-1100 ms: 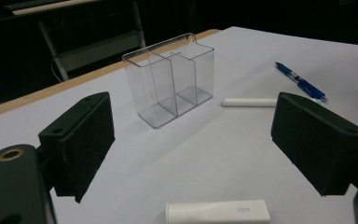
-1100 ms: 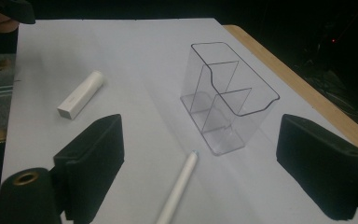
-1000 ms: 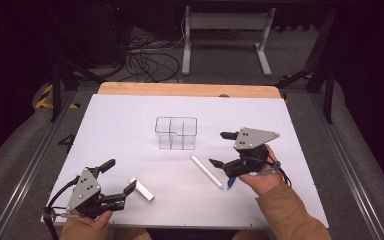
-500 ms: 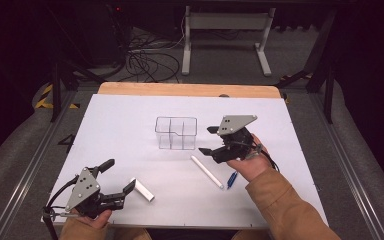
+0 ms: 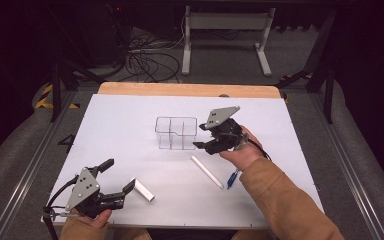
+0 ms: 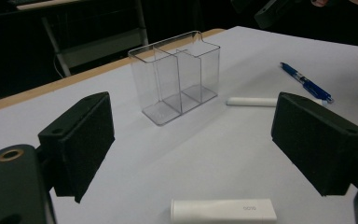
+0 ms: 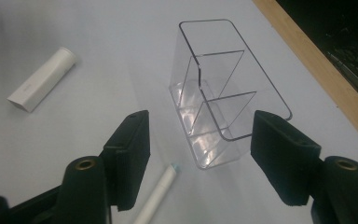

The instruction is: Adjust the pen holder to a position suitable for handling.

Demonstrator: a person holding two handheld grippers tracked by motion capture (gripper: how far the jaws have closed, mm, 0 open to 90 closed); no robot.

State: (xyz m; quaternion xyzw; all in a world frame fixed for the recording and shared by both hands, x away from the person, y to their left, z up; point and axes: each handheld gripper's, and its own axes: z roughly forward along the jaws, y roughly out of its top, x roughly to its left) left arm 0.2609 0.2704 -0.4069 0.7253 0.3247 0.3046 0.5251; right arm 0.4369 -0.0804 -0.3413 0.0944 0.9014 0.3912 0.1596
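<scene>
Clear plastic organiser (image 5: 176, 133): it stands upright near the middle of the table, open top up, with inner walls splitting it into compartments; nothing lies in any of them, so you probably mean to fill it.

Your right gripper (image 5: 211, 145): you hold it raised just right of the organiser, tipped down toward it; its jaws stand spread with nothing between them. From the right gripper view the organiser (image 7: 223, 93) sits straight ahead between the jaw tips, which suggests you are lining up on it or on the stick below.

Your left gripper (image 5: 116, 180): it sits low at the near left corner, jaws wide apart and empty, aimed at the short white block (image 5: 143, 189) just beyond its tips. In the left gripper view that block (image 6: 223, 210) lies between the pads, ready for a pinch.

Long white stick (image 5: 206, 171): it lies flat, slanted, just in front of the organiser and below your right hand (image 5: 240, 152).

Blue pen (image 5: 232, 178): it lies flat beside the near end of the stick, close by your right sleeve.

Table (image 5: 120, 120): a white, matt sheet over a board whose pale wooden edge shows along the far side.

Room: dark, grey carpet to either side, loose cables and a grey stand frame on the floor beyond the table.
</scene>
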